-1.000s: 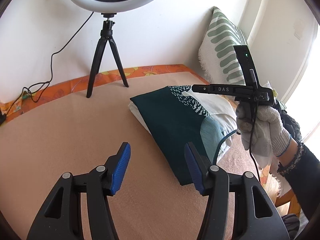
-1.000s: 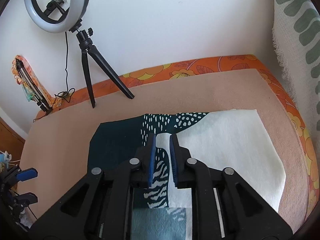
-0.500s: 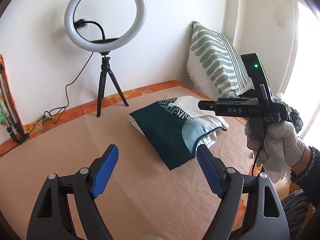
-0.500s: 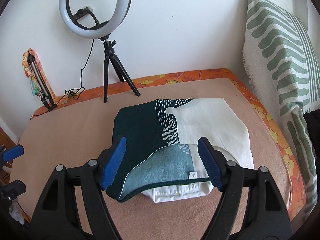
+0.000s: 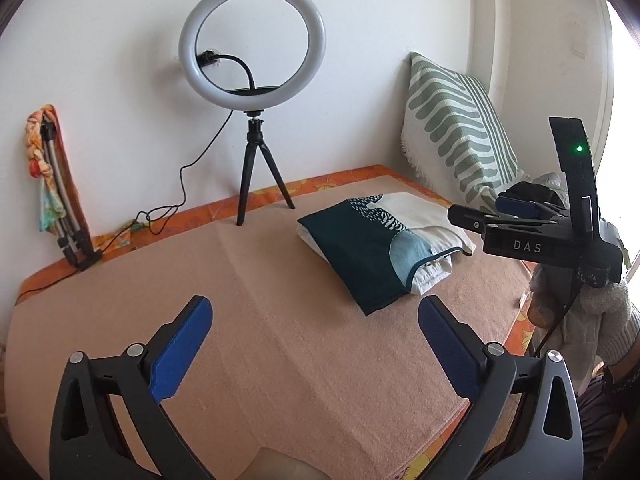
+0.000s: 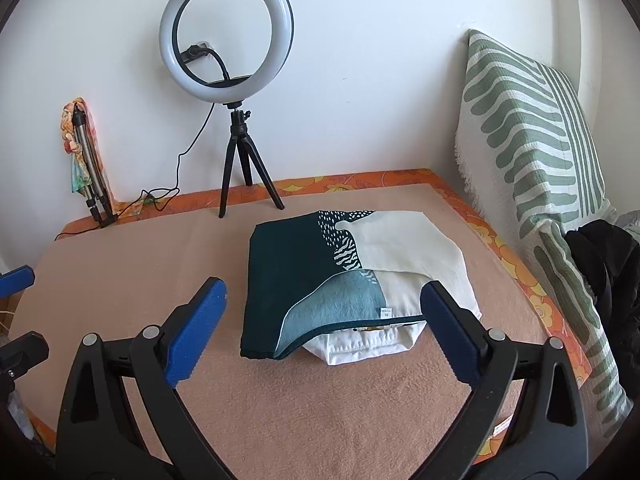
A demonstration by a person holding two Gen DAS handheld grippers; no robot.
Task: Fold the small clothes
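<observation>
Nearest the viewer, the left tongs stand spread wide and are widening further, with nothing between the blue pads, only bare peach-coloured blanket under them. The right tongs are likewise opening, nothing pinched; the near edge of the folded garment shows through their gap, but the pads do not touch it.

Just ahead of the right tongs, and ahead and to the right of the left ones, that garment lies flat on the blanket as a squarish packet. Its dark teal half is on the left, its cream half on the right, and its neckline edge with a small white label faces the right tongs. A white folded piece sticks out beneath it on the near side. The long axis is hard to tell; it looks roughly square.

To the right of the left tongs, a gloved hand holds the other tool. Right of the garment a green-striped cushion leans on the wall, with dark clothing at its foot.

Beyond the garment a ring light stands on a black tripod, its cable trailing left towards a folded stand propped against the wall. Nothing stands between either pair of tongs and the garment.
</observation>
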